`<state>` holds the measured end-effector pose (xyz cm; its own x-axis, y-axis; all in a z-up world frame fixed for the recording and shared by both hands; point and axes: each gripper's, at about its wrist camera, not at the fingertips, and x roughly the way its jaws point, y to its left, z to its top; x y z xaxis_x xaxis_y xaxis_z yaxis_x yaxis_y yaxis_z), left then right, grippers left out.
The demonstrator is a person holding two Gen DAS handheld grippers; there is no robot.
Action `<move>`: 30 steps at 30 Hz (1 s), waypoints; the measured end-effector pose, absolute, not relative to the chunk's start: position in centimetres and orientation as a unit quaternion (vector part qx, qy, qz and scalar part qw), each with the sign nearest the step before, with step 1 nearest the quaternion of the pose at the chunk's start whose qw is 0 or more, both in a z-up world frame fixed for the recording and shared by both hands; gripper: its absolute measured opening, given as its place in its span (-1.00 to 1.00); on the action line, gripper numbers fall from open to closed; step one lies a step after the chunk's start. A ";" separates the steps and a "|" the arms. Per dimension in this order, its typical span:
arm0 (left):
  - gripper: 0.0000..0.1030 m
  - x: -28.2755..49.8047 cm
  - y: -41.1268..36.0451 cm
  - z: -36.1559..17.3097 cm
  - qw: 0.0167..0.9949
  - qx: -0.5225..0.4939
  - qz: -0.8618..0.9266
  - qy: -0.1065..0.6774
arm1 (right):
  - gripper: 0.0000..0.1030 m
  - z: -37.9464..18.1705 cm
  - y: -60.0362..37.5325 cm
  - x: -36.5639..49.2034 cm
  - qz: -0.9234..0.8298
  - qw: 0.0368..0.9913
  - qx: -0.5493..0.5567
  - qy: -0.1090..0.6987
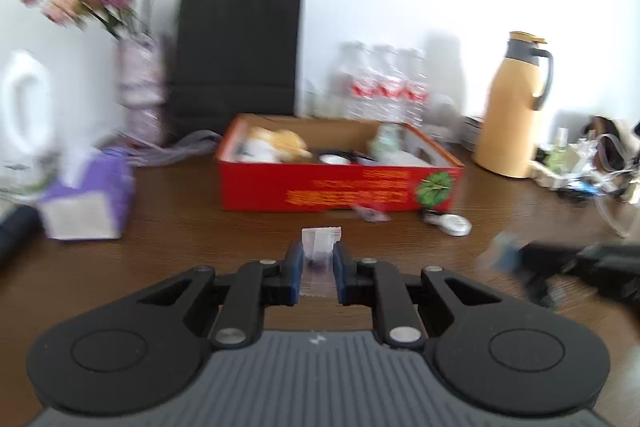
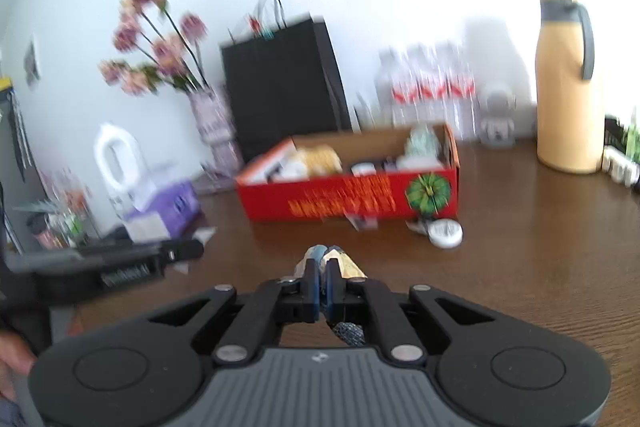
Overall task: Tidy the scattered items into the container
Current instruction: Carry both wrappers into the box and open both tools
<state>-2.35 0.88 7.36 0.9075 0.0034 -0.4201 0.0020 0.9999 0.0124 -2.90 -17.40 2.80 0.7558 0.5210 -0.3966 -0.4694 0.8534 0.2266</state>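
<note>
Red cardboard box (image 1: 340, 187), open-topped, part-filled

red box (image 1: 280, 187) with orange lettering and a green rosette, tan jug (image 1: 510, 107), purple tissue pack (image 1: 100, 187).

1 red box (image 1: 340, 187), 1 black bag (image 1: 238, 53), 1 jug (image 1: 514, 107), 1 tissue pack (image 1: 90, 193), 1 round tin (image 1: 454, 225).

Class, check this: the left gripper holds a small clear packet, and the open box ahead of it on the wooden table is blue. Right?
Not quite. The box is red, not blue, as the left wrist view shows. The left gripper does hold a small clear packet.
</note>
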 end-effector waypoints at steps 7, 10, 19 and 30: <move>-0.68 -7.1 0.5 7.9 0.986 0.010 0.020 0.166 | -0.95 5.3 -16.8 -7.4 0.258 0.953 0.048 0.154; -0.68 -8.9 -0.1 8.5 0.988 0.012 0.017 0.152 | -0.95 6.1 -16.9 -8.4 0.254 0.956 0.051 0.141; -0.68 -8.2 0.4 11.4 0.995 0.009 0.030 0.092 | -0.95 7.7 -16.4 -8.2 0.234 0.965 0.040 0.112; -0.67 7.5 0.8 15.4 0.998 0.017 0.018 0.061 | -0.95 12.8 -12.1 3.6 0.243 0.967 0.013 0.073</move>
<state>7.51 0.78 15.40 0.9919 0.0370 -0.1214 -0.0328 0.9988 0.0363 3.63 -12.09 12.78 0.8714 0.4717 -0.1351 -0.4680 0.8817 0.0597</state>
